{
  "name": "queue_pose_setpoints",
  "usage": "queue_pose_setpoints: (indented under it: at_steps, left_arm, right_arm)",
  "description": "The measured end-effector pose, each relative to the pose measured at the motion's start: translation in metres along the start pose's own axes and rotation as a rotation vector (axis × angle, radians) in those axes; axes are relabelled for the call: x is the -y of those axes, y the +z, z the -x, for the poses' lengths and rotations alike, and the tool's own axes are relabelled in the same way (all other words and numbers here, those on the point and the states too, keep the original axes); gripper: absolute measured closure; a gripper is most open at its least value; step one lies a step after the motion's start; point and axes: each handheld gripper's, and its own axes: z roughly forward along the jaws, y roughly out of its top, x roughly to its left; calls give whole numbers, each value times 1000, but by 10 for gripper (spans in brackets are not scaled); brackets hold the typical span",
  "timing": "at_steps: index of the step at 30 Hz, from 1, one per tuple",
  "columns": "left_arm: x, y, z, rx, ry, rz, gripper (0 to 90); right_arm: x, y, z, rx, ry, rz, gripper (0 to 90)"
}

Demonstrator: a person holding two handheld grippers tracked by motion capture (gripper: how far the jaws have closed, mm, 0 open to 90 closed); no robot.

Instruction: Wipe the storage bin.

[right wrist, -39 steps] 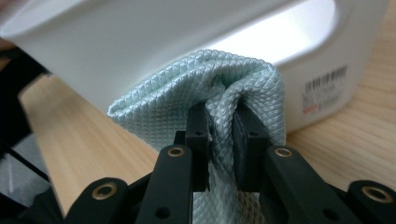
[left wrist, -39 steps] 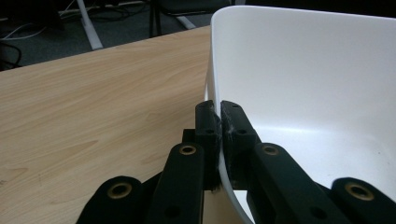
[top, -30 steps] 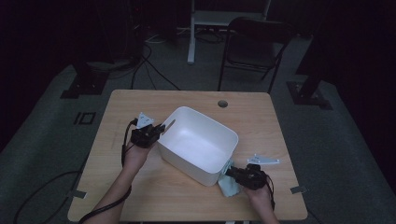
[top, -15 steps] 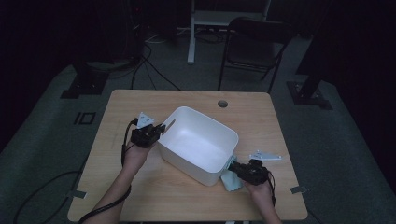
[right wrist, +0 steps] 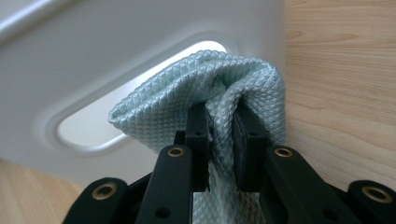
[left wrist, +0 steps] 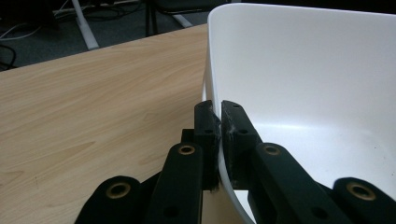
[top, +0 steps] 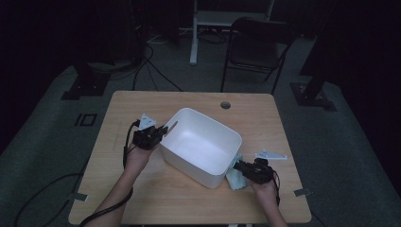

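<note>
two close grips: left gripper (left wrist: 219, 140) jaws on tub (left wrist: 303, 70) rim, right gripper (right wrist: 222, 140) jaws on cloth (right wrist: 187, 93) against tub's handle slot.

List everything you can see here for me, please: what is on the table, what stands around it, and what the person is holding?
Tub: one, white, mid-table, turned at an angle.
Cloth: one, pale green, pressed against the tub's outer wall by its handle recess, near the table's right front.
Table: one, light wood, with a round hole near its far edge.
Folding chair: one, dark, on the floor behind the table.
Desk frame: one, white, farther back.
Cables: several, dark, on the grey floor.
Left gripper: one, black, clamped on the tub's rim.
Right gripper: one, black, pinching the cloth.
Forearms: two, entering from the bottom edge.
</note>
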Motion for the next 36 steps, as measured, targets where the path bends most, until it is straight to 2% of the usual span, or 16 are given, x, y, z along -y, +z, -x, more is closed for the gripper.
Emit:
queue_pose_setpoints:
  at_steps: [3,4,7,9,11,12,13,18,19,24,26,27,29,32,34,36]
  left_arm:
    - [0,0,0,1,-1,2,859]
    - [0,0,0,0,-4,2,859]
    - [0,0,0,-2,-4,2,857]
    - [0,0,0,-1,-4,2,855]
    - [0,0,0,0,-1,0,855]
    - [0,0,0,0,-1,0,855]
    - [0,0,0,0,4,-3,855]
    - [0,0,2,-5,11,-1,860]
    - [0,0,2,-7,12,-1,859]
    - [1,0,3,-15,12,2,857]
    - [1,0,3,-17,11,3,857]
    - [1,0,3,-20,4,3,856]
    - [1,0,3,-24,1,3,855]
    - [1,0,3,-26,-11,7,848]
    - [2,-1,1,-19,-28,13,839]
    - [3,-2,0,-4,-61,16,822]
  right_arm:
    - [5,6,2,12,8,-16,788]
    - [12,13,6,20,15,-66,788]
    - [10,14,7,20,13,-76,787]
    - [5,10,7,18,16,-53,787]
    - [-2,3,9,6,26,-1,787]
    - [-2,3,9,6,26,-1,787]
    - [-9,-2,10,18,18,23,787]
    - [-9,4,14,18,21,6,789]
    - [-6,8,16,19,39,5,789]
    - [-2,15,22,18,63,-3,790]
    - [-1,20,23,46,49,-40,790]
    - [1,23,23,56,52,-55,790]
    - [4,26,27,42,77,-63,790]
    - [3,25,27,48,62,-69,789]
    - [2,23,27,37,74,-59,788]
    - [-1,18,25,35,62,-43,787]
